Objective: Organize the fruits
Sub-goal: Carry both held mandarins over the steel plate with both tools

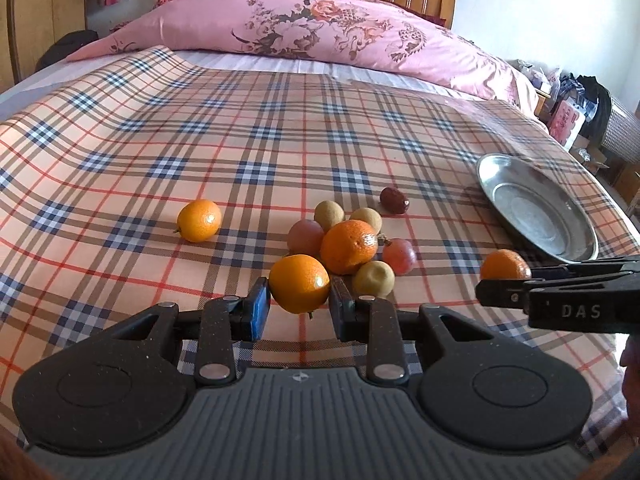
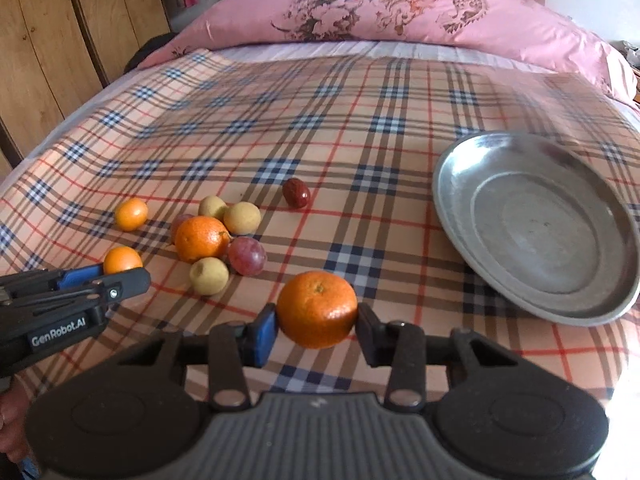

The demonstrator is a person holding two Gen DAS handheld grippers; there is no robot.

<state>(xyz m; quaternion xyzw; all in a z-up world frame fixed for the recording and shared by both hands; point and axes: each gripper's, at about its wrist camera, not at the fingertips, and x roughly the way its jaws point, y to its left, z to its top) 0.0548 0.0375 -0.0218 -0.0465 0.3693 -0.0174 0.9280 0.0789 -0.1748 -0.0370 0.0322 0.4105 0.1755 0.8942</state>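
Note:
In the left wrist view my left gripper (image 1: 300, 298) is shut on a small smooth orange fruit (image 1: 299, 283), held just above the plaid cloth. In the right wrist view my right gripper (image 2: 316, 332) has both pads against a mandarin (image 2: 317, 309), low over the cloth. Beyond them lies the loose pile: a bigger mandarin (image 2: 200, 238), yellowish longans (image 2: 209, 276), pinkish grapes (image 2: 247, 256), a dark red date (image 2: 296, 193) and another small orange fruit (image 2: 131, 213). A metal plate (image 2: 536, 224) with nothing in it sits on the right.
The fruit lies on a plaid cloth (image 1: 280, 140) spread over a bed. A pink flowered quilt (image 1: 320, 28) is bunched at the far end before a wooden headboard. Wooden wardrobe doors (image 2: 52, 40) stand on the left, and clutter (image 1: 576, 112) lies beyond the bed's right edge.

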